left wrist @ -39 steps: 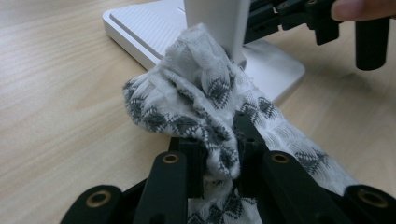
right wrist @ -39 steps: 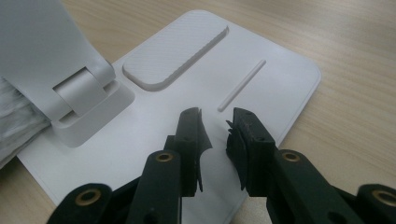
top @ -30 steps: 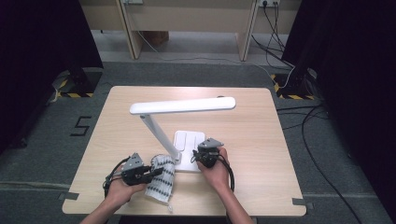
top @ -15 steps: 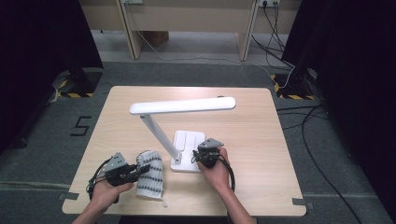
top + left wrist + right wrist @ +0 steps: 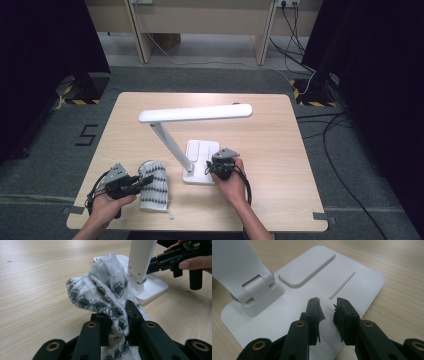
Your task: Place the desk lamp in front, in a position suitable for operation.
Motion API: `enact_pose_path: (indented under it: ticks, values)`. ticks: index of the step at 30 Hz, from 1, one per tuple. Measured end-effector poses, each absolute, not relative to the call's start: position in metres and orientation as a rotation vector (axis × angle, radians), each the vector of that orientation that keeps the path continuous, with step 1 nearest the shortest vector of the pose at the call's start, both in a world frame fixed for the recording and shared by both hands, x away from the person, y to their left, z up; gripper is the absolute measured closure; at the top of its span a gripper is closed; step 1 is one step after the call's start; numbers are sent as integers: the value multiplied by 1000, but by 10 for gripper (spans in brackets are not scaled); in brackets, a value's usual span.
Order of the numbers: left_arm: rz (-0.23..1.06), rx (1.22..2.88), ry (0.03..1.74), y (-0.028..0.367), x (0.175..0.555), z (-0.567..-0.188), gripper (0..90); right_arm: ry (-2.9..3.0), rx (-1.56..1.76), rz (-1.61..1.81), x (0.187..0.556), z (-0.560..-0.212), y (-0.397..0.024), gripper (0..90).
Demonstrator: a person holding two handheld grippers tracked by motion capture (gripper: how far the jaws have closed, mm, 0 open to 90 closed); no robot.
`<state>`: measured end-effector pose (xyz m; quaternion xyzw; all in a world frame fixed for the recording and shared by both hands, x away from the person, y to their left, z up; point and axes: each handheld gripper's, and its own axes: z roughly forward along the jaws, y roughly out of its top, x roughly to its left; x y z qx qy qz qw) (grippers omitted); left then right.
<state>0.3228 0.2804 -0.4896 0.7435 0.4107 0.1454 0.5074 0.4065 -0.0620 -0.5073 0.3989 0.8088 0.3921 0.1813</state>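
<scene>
Seen from the high view, the wooden desk (image 5: 280,135) carries a white desk lamp (image 5: 195,114) whose flat base (image 5: 200,162) lies just below the frame's middle. At lower left, the left gripper (image 5: 146,181) clamps a white cloth with a dark zigzag pattern (image 5: 155,192), which rests on the desk just left of the lamp base. The right gripper (image 5: 212,169) sits over the base's right edge, held by the person's right hand (image 5: 231,181).

Next, in the left gripper view, the 2 black jaws rise from the bottom and pinch a bunched fold of the cloth (image 5: 105,293) between them; the rest mounds up toward the frame's centre. Behind it stands the lamp's white stem (image 5: 141,260) on its base, with the right gripper (image 5: 150,265) at upper right.

Lastly, in the right gripper view, the right gripper (image 5: 327,311) hovers over the white base (image 5: 362,282), its jaws a narrow gap apart and gripping nothing. The lamp's hinge (image 5: 255,288) sits at left.
</scene>
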Motion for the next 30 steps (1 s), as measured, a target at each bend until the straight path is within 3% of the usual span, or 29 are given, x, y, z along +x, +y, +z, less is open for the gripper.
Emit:
enact_pose_path:
  ticks: [22, 24, 26, 30]
  values:
    - [415, 1723, 1030, 306, 313, -475, 768, 2296, 1125, 1086, 409, -505, -62, 684]
    - [407, 1726, 1041, 303, 320, -476, 767, 2294, 1134, 1086, 409, -505, -62, 649]
    - [392, 1727, 1049, 297, 330, -478, 767, 2307, 1142, 1078, 410, -504, -63, 556]
    - [391, 1761, 1050, 286, 350, -483, 768, 2281, 1112, 1134, 407, -499, -64, 511]
